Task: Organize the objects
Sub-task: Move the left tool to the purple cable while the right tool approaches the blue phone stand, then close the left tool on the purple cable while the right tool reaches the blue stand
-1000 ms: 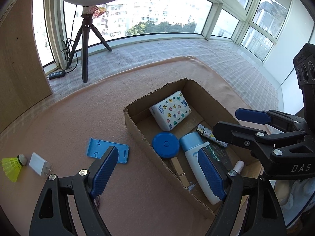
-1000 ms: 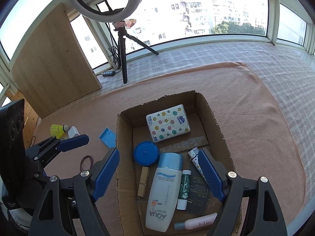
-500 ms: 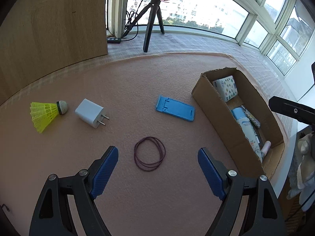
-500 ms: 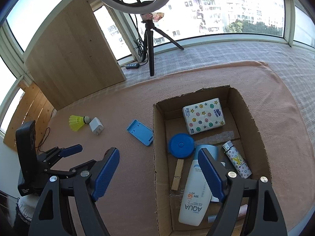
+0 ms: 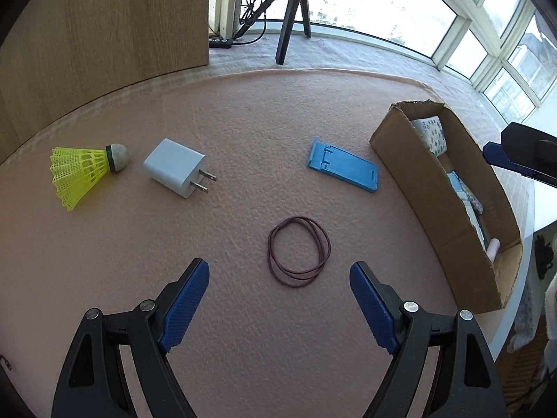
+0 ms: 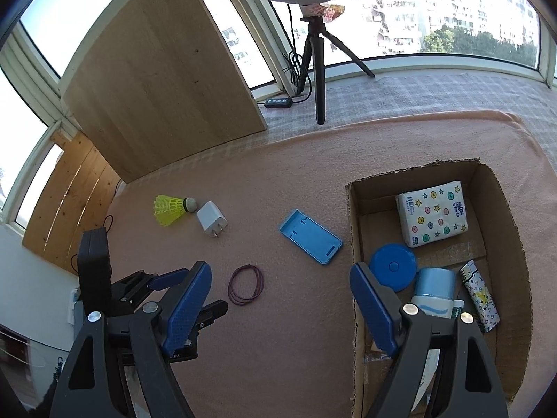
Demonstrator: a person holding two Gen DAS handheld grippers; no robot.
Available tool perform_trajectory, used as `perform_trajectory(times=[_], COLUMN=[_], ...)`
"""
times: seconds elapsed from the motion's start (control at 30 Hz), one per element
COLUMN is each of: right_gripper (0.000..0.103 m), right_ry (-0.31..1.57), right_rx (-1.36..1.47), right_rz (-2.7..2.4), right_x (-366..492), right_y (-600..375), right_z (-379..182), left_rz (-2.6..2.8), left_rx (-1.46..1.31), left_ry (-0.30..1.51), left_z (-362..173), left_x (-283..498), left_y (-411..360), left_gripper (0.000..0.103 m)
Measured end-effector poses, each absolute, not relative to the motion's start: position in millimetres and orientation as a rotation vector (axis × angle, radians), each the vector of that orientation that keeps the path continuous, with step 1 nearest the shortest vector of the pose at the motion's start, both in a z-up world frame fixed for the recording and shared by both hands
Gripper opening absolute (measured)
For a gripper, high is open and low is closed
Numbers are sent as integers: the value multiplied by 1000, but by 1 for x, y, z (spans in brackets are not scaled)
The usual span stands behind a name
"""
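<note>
I'm hovering my left gripper [image 5: 280, 280] over the loop of dark maroon rubber bands [image 5: 298, 250] on the pink felt mat [image 5: 243, 111], jaws wide apart, nothing in them. My right gripper [image 6: 281, 287] is idling beside the brown cardboard box [image 6: 351, 216], also gaping empty. Next I'm guessing a straight drop and pinch. Plenty of bare mat around; the flat blue plastic phone stand [image 5: 343, 165] is lying well clear.

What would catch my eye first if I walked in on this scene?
Probably the bright yellow shuttlecock lying on the pink mat beside a white charger plug. Next, the open cardboard box at the right, already holding a star-patterned tissue pack. A dark rubber band loop lies just ahead of the open left hand-held gripper.
</note>
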State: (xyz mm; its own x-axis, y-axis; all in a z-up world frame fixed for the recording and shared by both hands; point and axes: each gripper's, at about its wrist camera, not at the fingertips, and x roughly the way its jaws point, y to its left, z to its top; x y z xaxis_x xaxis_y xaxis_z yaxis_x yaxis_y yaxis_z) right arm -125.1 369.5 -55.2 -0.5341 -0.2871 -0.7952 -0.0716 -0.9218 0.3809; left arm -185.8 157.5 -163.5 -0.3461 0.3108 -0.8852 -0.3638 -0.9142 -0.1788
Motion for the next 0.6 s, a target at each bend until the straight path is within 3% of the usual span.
perform_trajectory(times=[0.17, 0.37, 0.6], right_gripper=[78, 77, 76], right_ry=[-620, -648, -594], right_rx=[1451, 1474, 1514], right_rz=[-2567, -2556, -2514], right_x=[-135, -148, -170], right_y=[371, 375, 367], right_z=[-58, -63, -69], left_rz=[2265, 2274, 2328], left_rx=[-1522, -1572, -1536], left_ry=[59, 180, 262], left_z=[-175, -194, -196], left_x=[-212, -229, -220], left_y=[180, 204, 196], left_gripper=[86, 85, 58])
